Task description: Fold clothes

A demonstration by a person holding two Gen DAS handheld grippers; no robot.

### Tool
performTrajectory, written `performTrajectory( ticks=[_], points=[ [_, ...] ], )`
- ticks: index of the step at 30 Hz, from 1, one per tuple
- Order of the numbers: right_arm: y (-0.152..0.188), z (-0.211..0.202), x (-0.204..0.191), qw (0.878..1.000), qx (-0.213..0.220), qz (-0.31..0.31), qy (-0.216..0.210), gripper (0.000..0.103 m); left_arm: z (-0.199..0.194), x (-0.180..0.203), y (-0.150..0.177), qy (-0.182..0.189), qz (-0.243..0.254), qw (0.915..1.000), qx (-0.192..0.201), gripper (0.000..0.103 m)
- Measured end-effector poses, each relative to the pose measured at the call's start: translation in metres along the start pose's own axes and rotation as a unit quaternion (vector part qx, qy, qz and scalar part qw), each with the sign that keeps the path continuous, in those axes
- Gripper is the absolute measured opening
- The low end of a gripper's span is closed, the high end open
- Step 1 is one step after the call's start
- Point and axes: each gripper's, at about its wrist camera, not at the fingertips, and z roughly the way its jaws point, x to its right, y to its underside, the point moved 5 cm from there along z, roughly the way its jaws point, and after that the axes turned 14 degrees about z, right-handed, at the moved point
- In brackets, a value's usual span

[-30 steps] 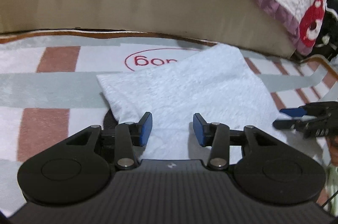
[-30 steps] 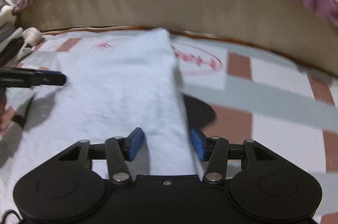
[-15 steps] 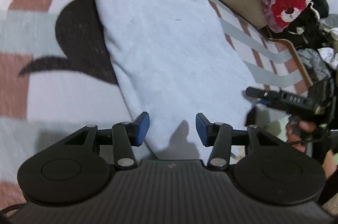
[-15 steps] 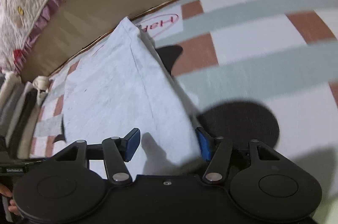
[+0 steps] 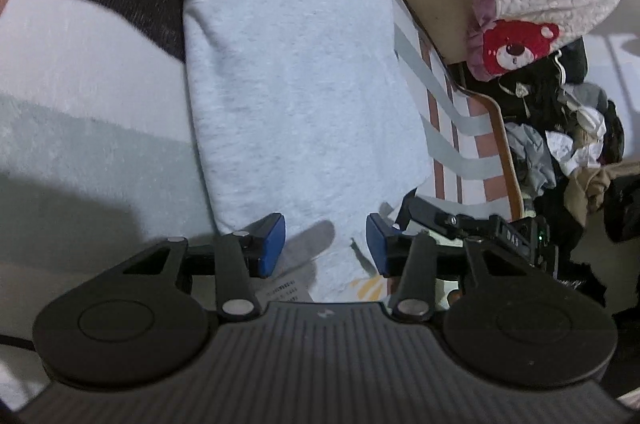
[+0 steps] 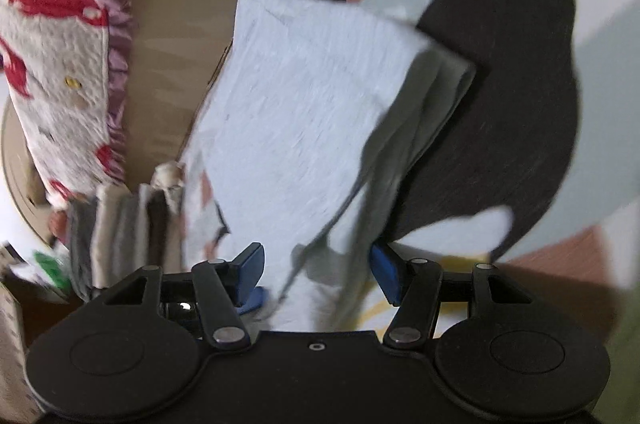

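black hand-held gripper [image 5: 326, 238], blue fingertip pads [image 5: 271, 244], silver pivot screws.

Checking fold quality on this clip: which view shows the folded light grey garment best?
The left wrist view: the folded light grey garment lies sharp and nearly whole on the patterned blanket, its long edges clear. The right wrist view shows the garment motion-blurred, but reveals stacked layers at one edge, between the open right hand-held gripper.
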Motion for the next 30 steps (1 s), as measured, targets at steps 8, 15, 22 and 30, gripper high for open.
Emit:
performTrajectory(
  ticks=[8, 15, 22, 30],
  points=[
    [0.016, 0.021, -0.007, 0.999, 0.007, 0.031, -0.031, 0.020, -0.026, 0.057, -0.018, -0.076, 0.262, 0.9620, 0.018, 0.056],
    [0.006, 0.005, -0.066, 0.997, 0.006, -0.069, -0.044, 0.016, -0.016, 0.091, 0.002, -0.112, 0.442, 0.8900, -0.016, 0.064],
    [-0.009, -0.002, -0.089, 0.997, -0.003, -0.033, -0.076, 0.015, 0.007, 0.105, 0.029, -0.240, 0.577, 0.7805, 0.018, 0.066],
    [-0.015, 0.003, -0.107, 0.998, -0.013, -0.057, -0.038, 0.015, 0.029, 0.091, 0.052, -0.311, 0.691, 0.6526, -0.003, 0.067]
  ],
)
